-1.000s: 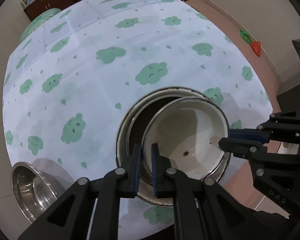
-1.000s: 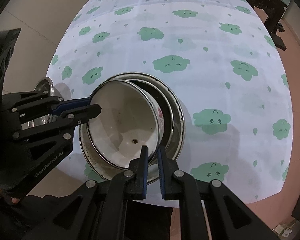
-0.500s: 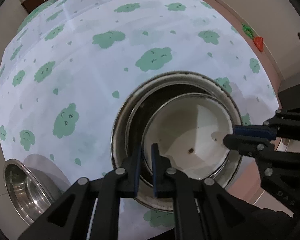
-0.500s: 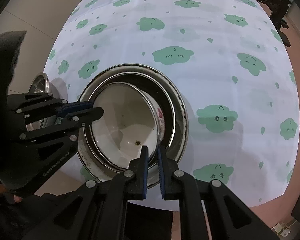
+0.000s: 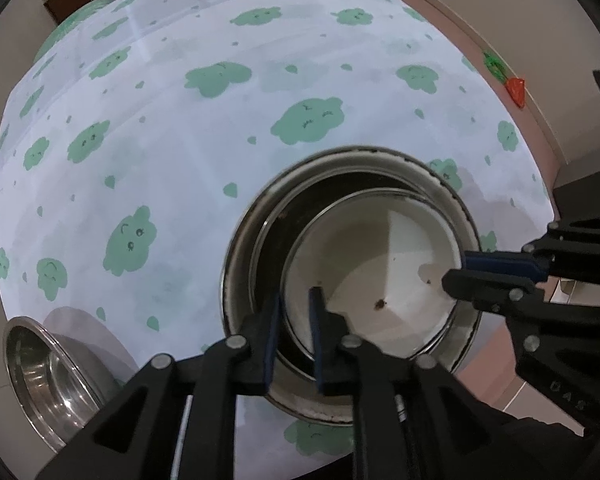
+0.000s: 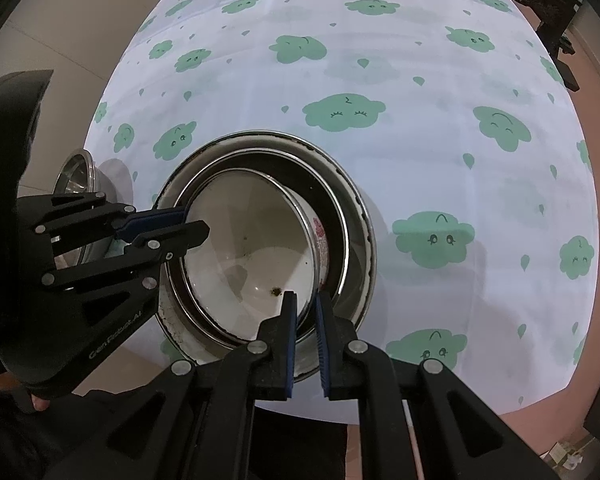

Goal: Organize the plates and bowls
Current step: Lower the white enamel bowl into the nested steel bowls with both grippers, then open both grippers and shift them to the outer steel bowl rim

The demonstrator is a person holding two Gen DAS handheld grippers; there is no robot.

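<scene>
Sitting near the front edge of a table under a white cloth printed with green smiling clouds, a wide, round metal basin with a worn, dark-stained rim holds a darker, shallower metal dish. Nested inside that, tilted against one side, is a white enamel bowl with a thin steel-coloured lip, red print on its outer wall and a few brown specks on its smooth bottom.

Both black, blue-padded grippers straddle the white bowl's rim from opposite sides. On the left gripper the jaws are opening, the rim between them with gaps beside the pads. On the right gripper the jaws are pinched on the rim.

At the table's left corner stands an empty, shiny steel bowl, apart from the stack.
</scene>
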